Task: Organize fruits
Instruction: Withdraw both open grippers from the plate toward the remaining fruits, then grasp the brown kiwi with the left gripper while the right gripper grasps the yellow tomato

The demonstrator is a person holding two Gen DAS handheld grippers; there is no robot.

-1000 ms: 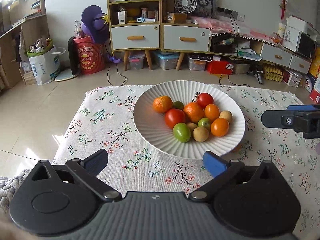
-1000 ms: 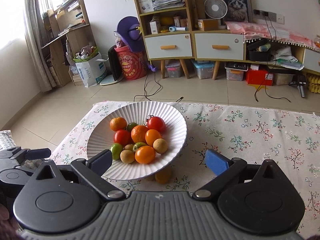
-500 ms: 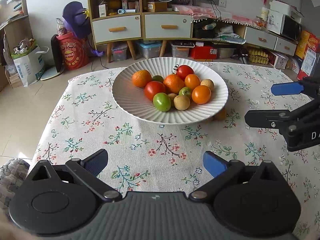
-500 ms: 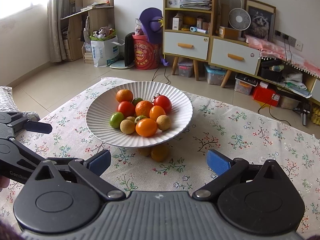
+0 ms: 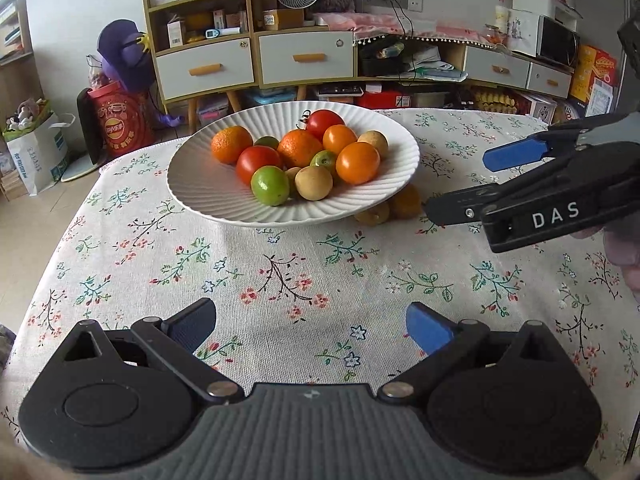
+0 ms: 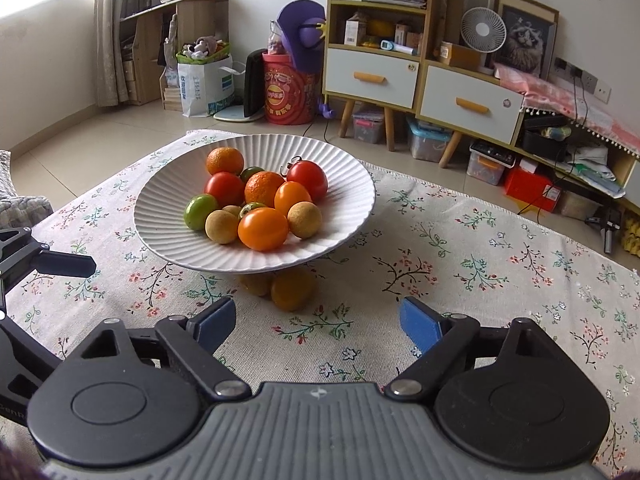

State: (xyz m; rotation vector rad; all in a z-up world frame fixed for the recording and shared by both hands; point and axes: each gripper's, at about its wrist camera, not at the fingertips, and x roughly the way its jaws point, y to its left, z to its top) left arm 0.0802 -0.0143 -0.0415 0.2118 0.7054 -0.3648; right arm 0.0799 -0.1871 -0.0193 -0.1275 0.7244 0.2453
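Observation:
A white ribbed plate (image 5: 208, 196) (image 6: 160, 240) stands on the floral tablecloth and holds several fruits: oranges, red tomatoes, green and tan ones. An orange fruit (image 6: 292, 290) (image 5: 406, 202) and a small tan fruit (image 6: 256, 284) (image 5: 374, 214) lie on the cloth, tucked under the plate's near rim. My right gripper (image 6: 318, 326) is open and empty, low over the cloth just in front of these two fruits. It also shows in the left wrist view (image 5: 460, 184). My left gripper (image 5: 312, 326) is open and empty, farther back from the plate.
The floral tablecloth (image 5: 280, 280) spreads around the plate. Beyond the table stand a drawer cabinet (image 5: 256, 60), a red bucket (image 5: 120, 120), a paper bag (image 5: 36, 152) and storage boxes on the tiled floor. The left gripper's finger (image 6: 64, 262) shows at the right view's left edge.
Both grippers have dropped lower and moved closer to the plate. The two fruits under the plate's rim now lie just ahead of the right gripper. Both jaws stay open.

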